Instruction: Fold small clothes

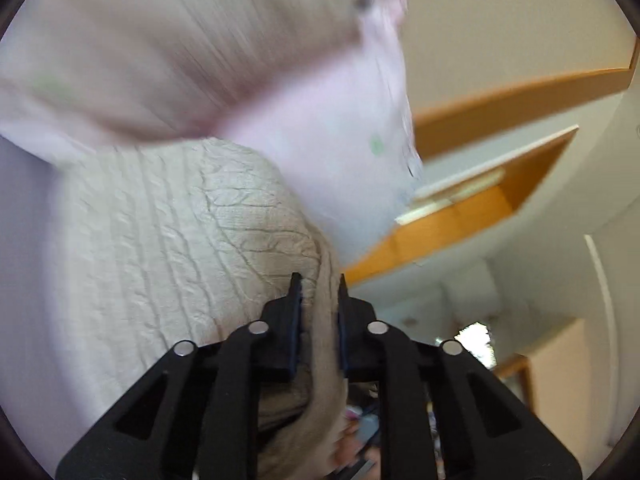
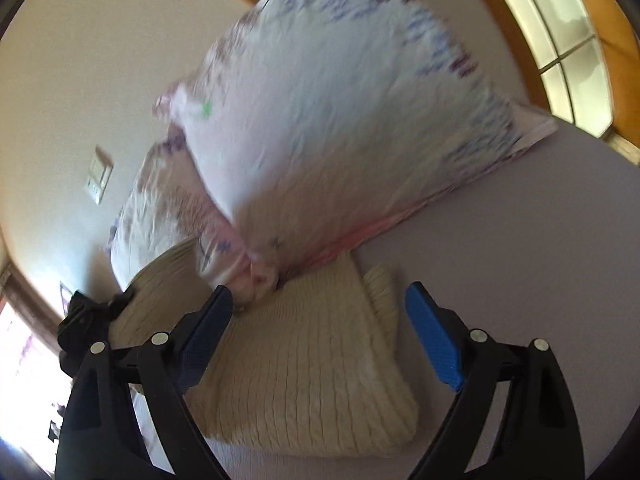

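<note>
A cream cable-knit sweater (image 1: pixel 168 240) lies on a pale lavender bed sheet (image 1: pixel 24 280). My left gripper (image 1: pixel 319 284) is shut on a fold of the sweater's edge, which runs down between its fingers. In the right wrist view the same sweater (image 2: pixel 304 364) lies partly folded, with a ribbed cuff (image 2: pixel 382 292) sticking out at its far side. My right gripper (image 2: pixel 320 300) is open and empty just above the sweater. The left gripper (image 2: pixel 86 320) shows at the sweater's left edge.
Two patterned pillows, one large (image 2: pixel 340 120) and one behind it (image 2: pixel 156 212), lean on the sweater's far end. A blurred pillow (image 1: pixel 200 60) fills the top of the left wrist view. A wooden-framed window (image 2: pixel 572 52) is at the right, a wall switch (image 2: pixel 98 178) at the left.
</note>
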Demonstrator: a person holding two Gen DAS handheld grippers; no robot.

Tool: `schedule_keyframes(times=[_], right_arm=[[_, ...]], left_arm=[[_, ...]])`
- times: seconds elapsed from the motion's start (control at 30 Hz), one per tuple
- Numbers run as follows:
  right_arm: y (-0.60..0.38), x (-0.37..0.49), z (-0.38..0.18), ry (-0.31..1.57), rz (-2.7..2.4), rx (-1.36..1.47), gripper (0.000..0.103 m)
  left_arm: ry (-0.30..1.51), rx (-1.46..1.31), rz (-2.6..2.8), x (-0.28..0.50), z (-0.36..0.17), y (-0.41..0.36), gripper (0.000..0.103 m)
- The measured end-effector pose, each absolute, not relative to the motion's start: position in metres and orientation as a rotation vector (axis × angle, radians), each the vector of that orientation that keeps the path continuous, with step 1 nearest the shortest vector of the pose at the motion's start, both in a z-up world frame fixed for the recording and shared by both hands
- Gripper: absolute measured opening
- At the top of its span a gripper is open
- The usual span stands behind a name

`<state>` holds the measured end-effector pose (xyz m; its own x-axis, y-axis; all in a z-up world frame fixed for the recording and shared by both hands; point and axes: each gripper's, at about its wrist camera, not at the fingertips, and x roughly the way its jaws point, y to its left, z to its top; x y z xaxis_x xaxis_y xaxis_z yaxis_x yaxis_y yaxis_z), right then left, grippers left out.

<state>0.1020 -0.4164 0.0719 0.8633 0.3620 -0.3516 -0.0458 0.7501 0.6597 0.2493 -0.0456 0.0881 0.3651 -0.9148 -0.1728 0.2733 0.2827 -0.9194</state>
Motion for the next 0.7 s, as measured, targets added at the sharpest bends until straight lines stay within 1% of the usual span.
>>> schedule_keyframes(times=[0.03, 0.07, 0.1, 0.13, 0.17, 0.23, 0.27, 0.3, 0.37, 0.4, 0.47, 0.5, 0.53, 0.6, 0.67, 0.7], right_arm=[[-0.42, 0.104, 0.071, 0.503, 0.218, 0.696, 0.09], [-0.423, 0.106, 0.07, 0.525, 0.212, 0.696, 0.09], [-0.427, 0.107, 0.069, 0.55, 0.211, 0.696, 0.09], [-0.431, 0.108, 0.067, 0.577, 0.227, 0.699, 0.09], [-0.436, 0.109, 0.067, 0.592, 0.243, 0.701, 0.091], [-0.44, 0.116, 0.064, 0.621, 0.272, 0.718, 0.095], [-0.44, 0.123, 0.06, 0.652, 0.3, 0.732, 0.096], [-0.438, 0.136, 0.055, 0.706, 0.325, 0.751, 0.096], [-0.427, 0.154, 0.047, 0.786, 0.354, 0.755, 0.096], [-0.419, 0.167, 0.043, 0.841, 0.358, 0.741, 0.096], [-0.407, 0.179, 0.039, 0.877, 0.339, 0.717, 0.094], [-0.401, 0.183, 0.042, 0.866, 0.35, 0.704, 0.085], [-0.396, 0.183, 0.046, 0.85, 0.378, 0.693, 0.081], [-0.384, 0.186, 0.052, 0.83, 0.407, 0.651, 0.078], [-0.365, 0.195, 0.05, 0.878, 0.401, 0.575, 0.074], [-0.358, 0.199, 0.047, 0.904, 0.389, 0.55, 0.064]], left_arm=[[0.892, -0.972, -0.999, 0.256, 0.079, -0.076, 0.031], [1.015, -1.006, -1.108, 0.26, 0.064, -0.115, 0.031], [1.068, -1.01, -1.141, 0.257, 0.059, -0.126, 0.032], [1.101, -0.982, -1.176, 0.25, 0.058, -0.133, 0.04], [1.071, -0.943, -1.183, 0.245, 0.062, -0.127, 0.047], [0.937, -0.842, -1.094, 0.234, 0.073, -0.089, 0.075], [0.898, -0.795, -1.023, 0.231, 0.076, -0.072, 0.079], [0.881, -0.736, -0.936, 0.228, 0.076, -0.056, 0.081], [0.928, -0.601, -0.751, 0.227, 0.068, -0.031, 0.081], [0.973, -0.566, -0.688, 0.227, 0.058, -0.022, 0.081], [1.045, -0.557, -0.642, 0.226, 0.041, -0.012, 0.081], [1.07, -0.562, -0.637, 0.226, 0.034, -0.012, 0.081], [1.084, -0.568, -0.636, 0.225, 0.028, -0.011, 0.081], [1.092, -0.57, -0.644, 0.217, 0.017, -0.007, 0.081], [1.097, -0.564, -0.645, 0.218, 0.015, -0.009, 0.082], [1.103, -0.563, -0.644, 0.221, 0.013, -0.017, 0.082]])
